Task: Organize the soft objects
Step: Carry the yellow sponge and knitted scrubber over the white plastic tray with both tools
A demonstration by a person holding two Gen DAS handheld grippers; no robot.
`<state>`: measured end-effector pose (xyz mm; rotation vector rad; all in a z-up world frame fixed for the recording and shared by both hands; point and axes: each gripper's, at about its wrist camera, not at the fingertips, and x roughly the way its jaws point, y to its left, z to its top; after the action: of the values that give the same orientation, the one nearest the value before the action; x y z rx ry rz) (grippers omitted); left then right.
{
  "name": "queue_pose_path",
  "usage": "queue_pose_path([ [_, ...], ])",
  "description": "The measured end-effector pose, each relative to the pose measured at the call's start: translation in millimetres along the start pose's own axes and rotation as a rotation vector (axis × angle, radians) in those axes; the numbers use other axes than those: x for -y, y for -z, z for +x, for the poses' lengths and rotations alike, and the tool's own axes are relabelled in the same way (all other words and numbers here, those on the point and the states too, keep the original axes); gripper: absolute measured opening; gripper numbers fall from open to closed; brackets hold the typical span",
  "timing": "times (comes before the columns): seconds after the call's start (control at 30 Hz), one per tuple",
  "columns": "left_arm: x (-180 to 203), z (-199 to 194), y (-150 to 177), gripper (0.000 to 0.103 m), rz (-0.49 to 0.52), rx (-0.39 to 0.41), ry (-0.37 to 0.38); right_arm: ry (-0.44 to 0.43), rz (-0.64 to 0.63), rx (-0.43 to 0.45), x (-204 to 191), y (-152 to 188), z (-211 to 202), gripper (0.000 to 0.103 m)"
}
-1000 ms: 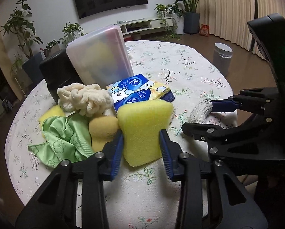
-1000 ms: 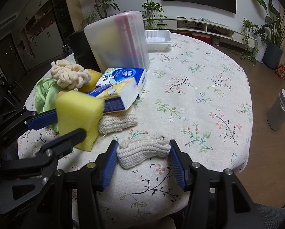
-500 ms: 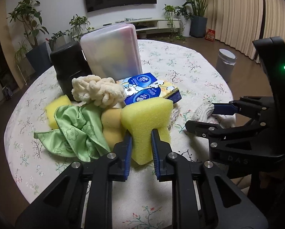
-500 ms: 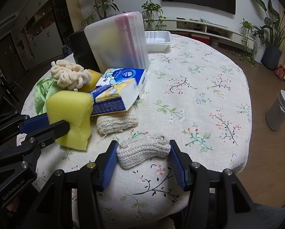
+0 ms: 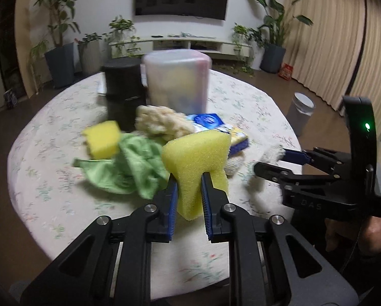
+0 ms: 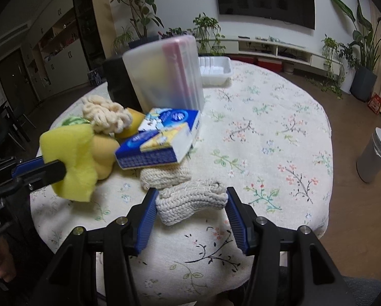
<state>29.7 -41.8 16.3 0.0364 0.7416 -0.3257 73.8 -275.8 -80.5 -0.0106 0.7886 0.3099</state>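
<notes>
The left gripper point(image 5: 189, 191) is clamped on a yellow sponge point(image 5: 198, 158); its blue fingers point(image 5: 172, 199) pinch the sponge's lower part so hard that the foam is squeezed narrow between them and bulges wide above. In the right wrist view the same sponge point(image 6: 68, 158) is clear of the cloth, with its lower edge above the desk point(image 6: 254, 132).

The right gripper point(image 6: 191, 213) holds a cream knitted pad point(image 6: 191, 201). Its fingers point(image 6: 147, 216) press against both ends of the pad, which rests on the desk near the front edge. A second knitted pad point(image 6: 164, 177) lies just behind it, touching it.

Behind these, two blue tissue packs point(image 6: 159, 142) lie stacked at an angle, the lower one overhanging the second knitted pad. To their left sit an orange-yellow sponge point(image 6: 102, 153), a cream looped cloth point(image 6: 106, 114) and a crumpled green cloth point(image 5: 136, 163). Another yellow sponge point(image 5: 102, 140) lies at the left of the pile in the left wrist view. That view is blurred, so finer detail of the pile cannot be told.

A translucent lidded container point(image 6: 164, 76) stands behind the packs, with coloured items showing dimly through its wall. A black cylinder point(image 5: 124, 97) stands beside it, and a white tray point(image 6: 214, 70) sits further back on the desk.

A hand point(image 5: 353, 234) grips the right gripper's handle at the right edge of the left wrist view.
</notes>
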Motion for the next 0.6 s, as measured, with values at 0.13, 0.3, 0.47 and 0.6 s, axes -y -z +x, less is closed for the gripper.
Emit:
queue_pose_path([
  [0.13,-23,-16,-13,0.015,-0.026,0.044,-0.044,0.003,-0.026,0.009,-6,-4,-7,0.056],
  [0.3,-54,-24,-28,0.015,-0.053,0.077,-0.081,0.022,-0.049,0.012,-6,-15,-16,0.055],
  [0.47,-84,-25,-33,0.015,-0.11,0.078,-0.101,0.069,-0.07,0.029,6,-36,-26,0.055],
  [0.6,-100,-22,-29,0.015,-0.127,0.066,-0.123,0.091,-0.066,0.013,17,-47,-24,0.055],
])
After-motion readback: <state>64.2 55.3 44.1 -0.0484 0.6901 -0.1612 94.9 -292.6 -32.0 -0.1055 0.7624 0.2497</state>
